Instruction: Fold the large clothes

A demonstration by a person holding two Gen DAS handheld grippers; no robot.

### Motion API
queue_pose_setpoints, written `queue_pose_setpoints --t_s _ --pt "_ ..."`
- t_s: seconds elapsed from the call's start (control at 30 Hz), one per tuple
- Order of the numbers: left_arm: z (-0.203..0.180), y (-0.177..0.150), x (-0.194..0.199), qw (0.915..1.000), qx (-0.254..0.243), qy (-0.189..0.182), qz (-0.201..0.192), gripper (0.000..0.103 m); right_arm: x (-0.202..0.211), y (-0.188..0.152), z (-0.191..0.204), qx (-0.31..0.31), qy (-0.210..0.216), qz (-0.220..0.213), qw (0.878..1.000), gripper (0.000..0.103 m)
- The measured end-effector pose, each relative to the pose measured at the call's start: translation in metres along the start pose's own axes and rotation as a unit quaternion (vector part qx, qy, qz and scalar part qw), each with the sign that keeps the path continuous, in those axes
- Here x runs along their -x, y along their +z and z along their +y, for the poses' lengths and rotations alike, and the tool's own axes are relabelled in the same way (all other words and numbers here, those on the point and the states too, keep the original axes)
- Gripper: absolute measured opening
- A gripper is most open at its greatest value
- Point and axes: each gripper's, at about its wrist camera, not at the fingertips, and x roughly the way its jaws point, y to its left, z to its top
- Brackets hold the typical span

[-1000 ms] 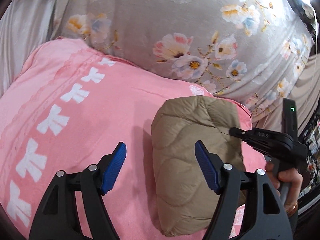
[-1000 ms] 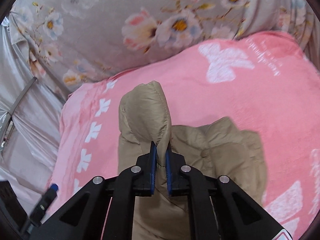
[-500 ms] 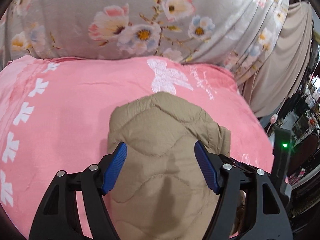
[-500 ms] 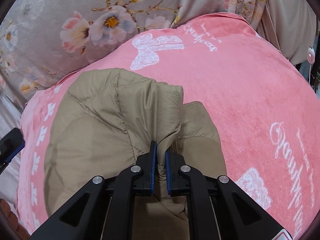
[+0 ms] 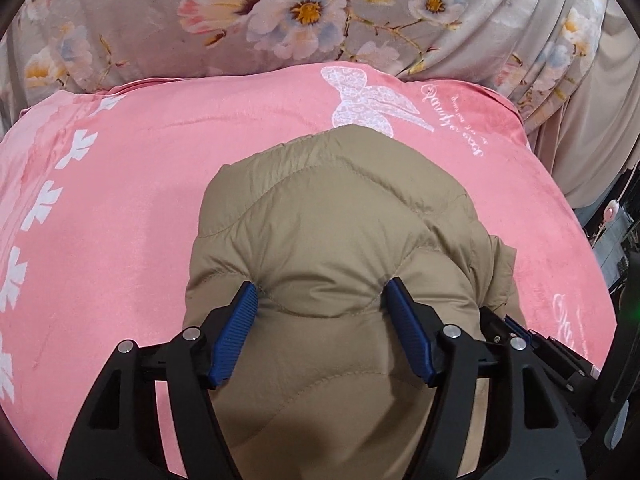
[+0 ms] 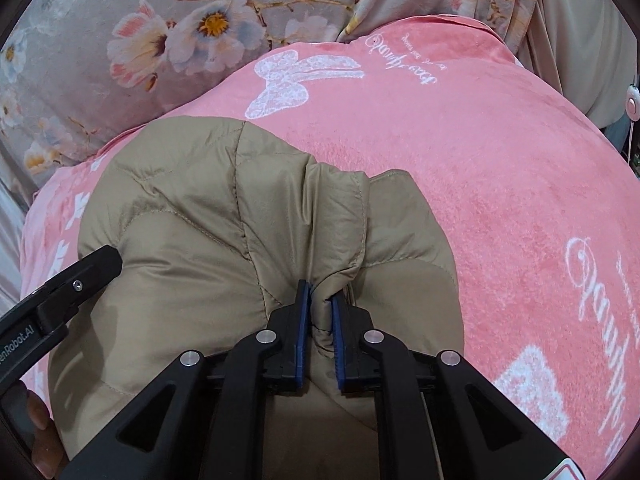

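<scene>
While the pink blanket (image 5: 120, 208) covers the whole bed, the tan quilted jacket (image 5: 340, 232) lies bundled near its middle, long axis running away from both grippers. Left gripper (image 5: 322, 312) straddles the bundle, jaws spread, pads denting the puffy cloth. Right gripper (image 6: 320, 308) pinches a fold at the right edge, which only the right wrist view shows.

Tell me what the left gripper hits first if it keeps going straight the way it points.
The tan quilted jacket. The left gripper already has its open blue pads pushed into the folded padding on either side, so going on presses deeper into the bundle, then probably the pink blanket beneath; depth is unclear.
</scene>
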Motion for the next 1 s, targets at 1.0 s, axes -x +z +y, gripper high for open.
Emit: queue_pose_setpoints --t_s 1.0 --pt "-0.01 -0.021 -0.038 0.9983 -0.021 0.034 -0.043 0.074 -0.024 -0.013 -0.011 -0.023 0.022 -0.042 0.999 0.009"
